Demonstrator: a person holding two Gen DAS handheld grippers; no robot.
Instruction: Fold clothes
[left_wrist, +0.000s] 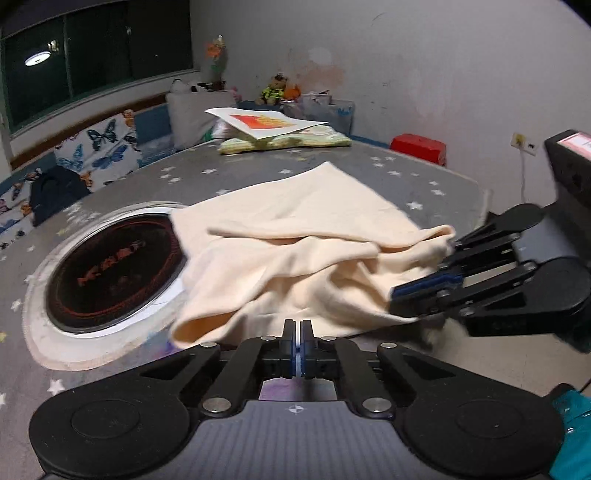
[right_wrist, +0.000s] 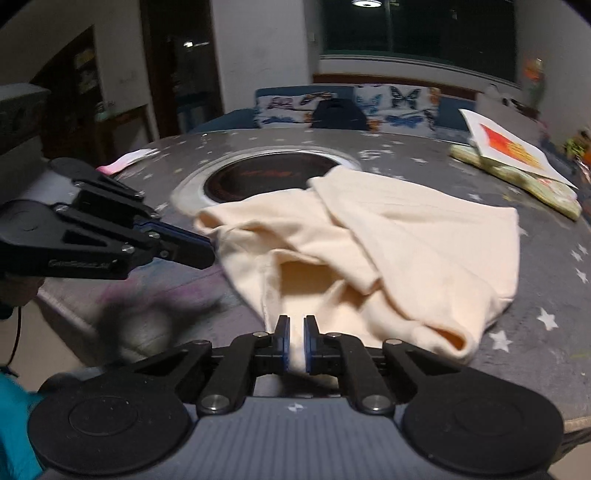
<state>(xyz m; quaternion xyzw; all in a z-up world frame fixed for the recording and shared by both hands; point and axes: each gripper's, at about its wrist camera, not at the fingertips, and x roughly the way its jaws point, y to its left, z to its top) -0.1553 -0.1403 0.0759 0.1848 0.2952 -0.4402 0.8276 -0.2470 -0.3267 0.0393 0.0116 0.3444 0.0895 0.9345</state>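
Observation:
A cream garment (left_wrist: 295, 251) lies crumpled and partly folded on a grey star-patterned table (left_wrist: 258, 173); it also shows in the right wrist view (right_wrist: 388, 243). My left gripper (left_wrist: 297, 345) is shut and empty, just short of the garment's near edge; in the right wrist view it (right_wrist: 205, 253) sits at the garment's left edge. My right gripper (right_wrist: 296, 345) is shut on a fold of the garment's near edge; in the left wrist view it (left_wrist: 417, 291) grips the cloth from the right.
A round black hotplate (left_wrist: 114, 269) is set in the table, partly covered by the garment. A white sheet with a red print (left_wrist: 266, 123) lies on a green pad (left_wrist: 284, 142) at the far side. A butterfly-print bench (left_wrist: 103, 147) runs behind.

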